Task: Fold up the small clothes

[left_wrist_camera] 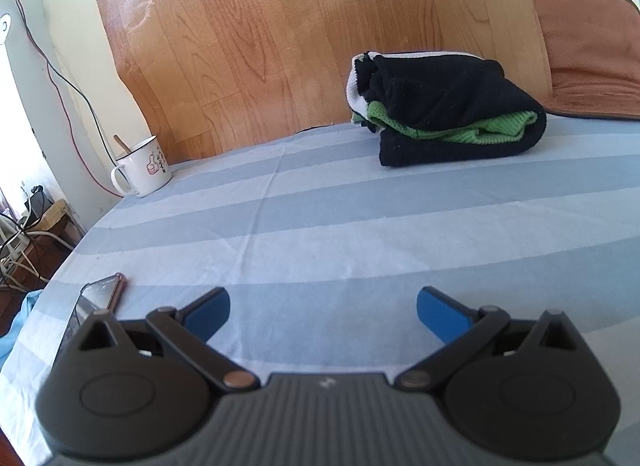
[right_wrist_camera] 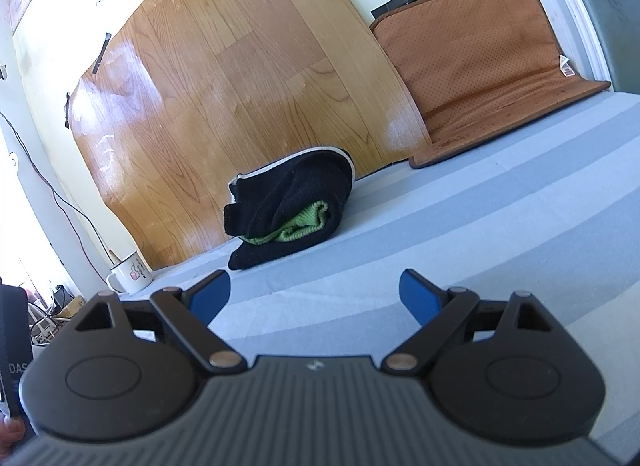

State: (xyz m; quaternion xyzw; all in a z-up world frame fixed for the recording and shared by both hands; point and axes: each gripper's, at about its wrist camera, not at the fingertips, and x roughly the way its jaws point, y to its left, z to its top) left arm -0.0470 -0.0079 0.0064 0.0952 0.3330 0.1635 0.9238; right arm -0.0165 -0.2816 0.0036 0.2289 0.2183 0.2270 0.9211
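A folded bundle of small clothes, black outside with green and white layers showing, lies at the back of the blue striped table cover, against the wooden panel. It also shows in the right wrist view. My left gripper is open and empty, low over the cloth, well in front of the bundle. My right gripper is open and empty, also in front of the bundle and apart from it.
A white enamel mug with a spoon stands at the back left; it also shows in the right wrist view. A phone lies near the left table edge. A brown cushion leans at the back right. Cables hang left.
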